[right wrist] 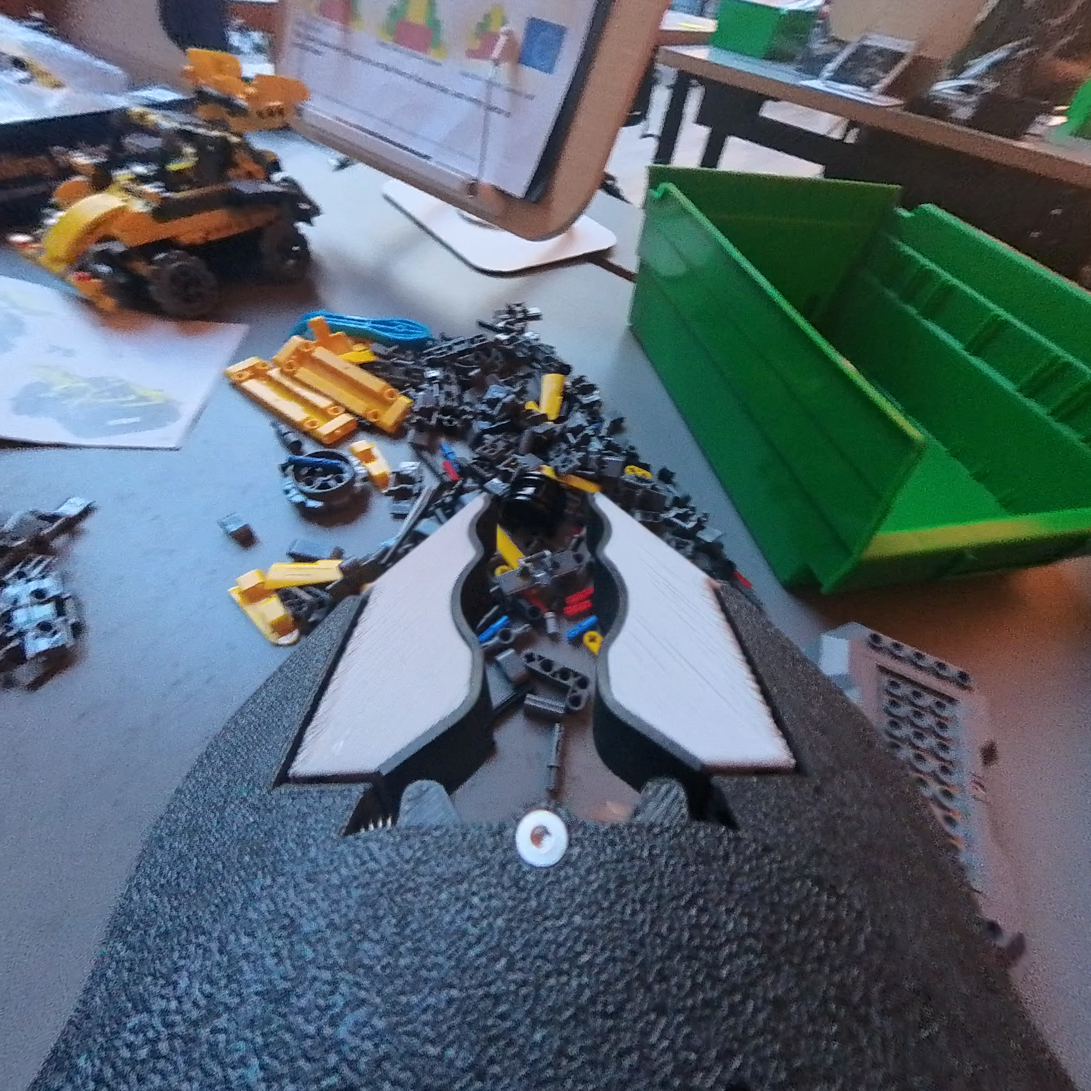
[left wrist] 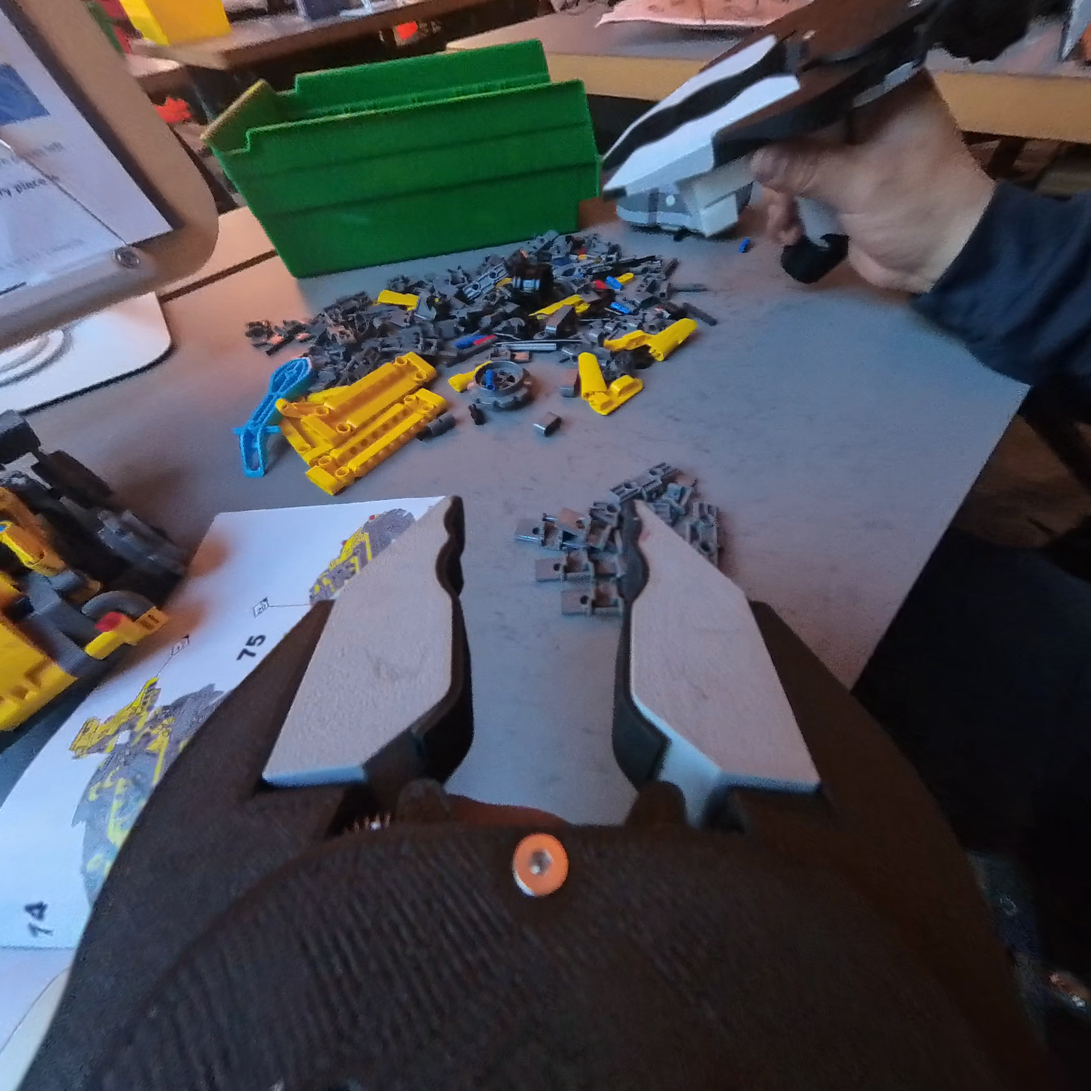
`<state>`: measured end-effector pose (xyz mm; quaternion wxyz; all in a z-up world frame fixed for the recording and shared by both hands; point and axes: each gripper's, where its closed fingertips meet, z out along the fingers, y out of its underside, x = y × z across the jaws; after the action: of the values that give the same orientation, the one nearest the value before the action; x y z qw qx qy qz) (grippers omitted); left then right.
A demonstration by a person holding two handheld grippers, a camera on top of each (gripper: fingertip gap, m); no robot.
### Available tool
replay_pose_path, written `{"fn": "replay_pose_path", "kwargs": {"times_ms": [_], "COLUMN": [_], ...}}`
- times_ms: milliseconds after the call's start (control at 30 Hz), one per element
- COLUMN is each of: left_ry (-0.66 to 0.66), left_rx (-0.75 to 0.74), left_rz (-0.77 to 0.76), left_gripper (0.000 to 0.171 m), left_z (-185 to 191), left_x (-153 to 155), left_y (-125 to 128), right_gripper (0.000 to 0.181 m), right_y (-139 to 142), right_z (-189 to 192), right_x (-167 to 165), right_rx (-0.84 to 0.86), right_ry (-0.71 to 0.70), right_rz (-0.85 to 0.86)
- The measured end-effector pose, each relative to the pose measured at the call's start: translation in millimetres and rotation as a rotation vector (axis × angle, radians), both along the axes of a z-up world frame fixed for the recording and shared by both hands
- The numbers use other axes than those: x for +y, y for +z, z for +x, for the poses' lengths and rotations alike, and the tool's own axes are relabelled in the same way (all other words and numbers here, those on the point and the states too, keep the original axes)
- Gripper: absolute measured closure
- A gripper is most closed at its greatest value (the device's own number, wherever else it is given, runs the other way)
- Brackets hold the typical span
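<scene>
From the left wrist view, the left gripper (left wrist: 546,519) hangs over the grey table (left wrist: 826,425) with its jaws spread apart and nothing between them; its right fingertip sits over a small heap of grey connector pieces (left wrist: 614,549), while the left one overlaps the corner of an open instruction booklet (left wrist: 248,590). Farther off lies a big scatter of dark and yellow building pieces (left wrist: 502,330), with yellow panels (left wrist: 360,413) and a blue curved part (left wrist: 274,407) at its near left edge, and a green bin (left wrist: 413,171) standing behind. A half-built yellow vehicle (left wrist: 53,596) sits at the left edge. Up at the right, a person's hand (left wrist: 885,195) grips the other tool — the right gripper (left wrist: 611,174) — tilted downward above the pile; whether its fingers are parted cannot be told from here. In the right wrist view, the right gripper (right wrist: 540,502) points into the pile (right wrist: 531,448), jaws released and holding nothing, loose bits showing in the gap. The green bin (right wrist: 797,384) stands just right — the yellow vehicle (right wrist: 171,230) and a tilted display stand (right wrist: 502,118) lie beyond.
</scene>
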<state>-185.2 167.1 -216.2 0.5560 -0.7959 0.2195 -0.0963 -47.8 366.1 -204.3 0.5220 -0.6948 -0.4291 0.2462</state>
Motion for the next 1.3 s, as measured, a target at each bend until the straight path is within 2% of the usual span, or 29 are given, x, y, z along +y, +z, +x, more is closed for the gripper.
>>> {"fn": "replay_pose_path", "kwargs": {"times_ms": [167, 367, 500, 633, 800, 933, 1033, 1100, 1167, 1300], "left_ry": [0.021, -0.024, -0.032, -0.043, 0.011, 0.063, 0.086, 0.11, 0.054, -0.015], "left_rx": [-0.076, -0.151, -0.131, -0.116, -0.138, -0.107, -0.044, 0.016, 0.091, 0.138], "left_rz": [0.091, 0.035, 0.108, 0.072, 0.033, 0.034, 0.068, 0.084, 0.012, -0.18], "left_gripper": [0.128, 0.132, 0.139, 0.139, 0.144, 0.145, 0.143, 0.144, 0.153, 0.153], "left_z": [-7.5, -7.6, -5.9, -3.1, -8.3, -10.0, -13.9, -21.1, -20.9, -27.9], "left_x": [12.6, 16.1, 12.2, 14.5, 29.1, 61.1, 98.7, 131.8, 160.7, 200.3], "left_y": [15.9, 12.9, 21.0, 15.4, 11.6, 23.2, 51.5, 59.6, 46.4, 3.3], "right_gripper": [0.169, 0.181, 0.18, 0.176, 0.17, 0.166, 0.164, 0.163, 0.163, 0.163], "right_y": [6.8, 5.2, -9.3, -2.3, 0.3, 9.4, 19.4, 23.2, 17.8, 6.5], "right_z": [15.3, 23.6, 30.7, 29.4, 2.5, -26.5, -45.7, -56.5, -61.7, -55.5], "right_x": [18.4, 25.3, 28.9, 32.0, 39.9, 51.6, 62.9, 67.3, 68.6, 69.3], "right_rx": [0.063, 0.058, -0.059, 0.009, -0.01, -0.014, 0.006, 0.017, -0.008, -0.058], "right_ry": [-0.128, -0.177, -0.174, -0.178, -0.147, -0.114, -0.099, -0.078, -0.059, -0.063], "right_rz": [-0.016, -0.028, -0.01, -0.036, -0.027, 0.018, 0.052, 0.058, 0.059, 0.079]}}
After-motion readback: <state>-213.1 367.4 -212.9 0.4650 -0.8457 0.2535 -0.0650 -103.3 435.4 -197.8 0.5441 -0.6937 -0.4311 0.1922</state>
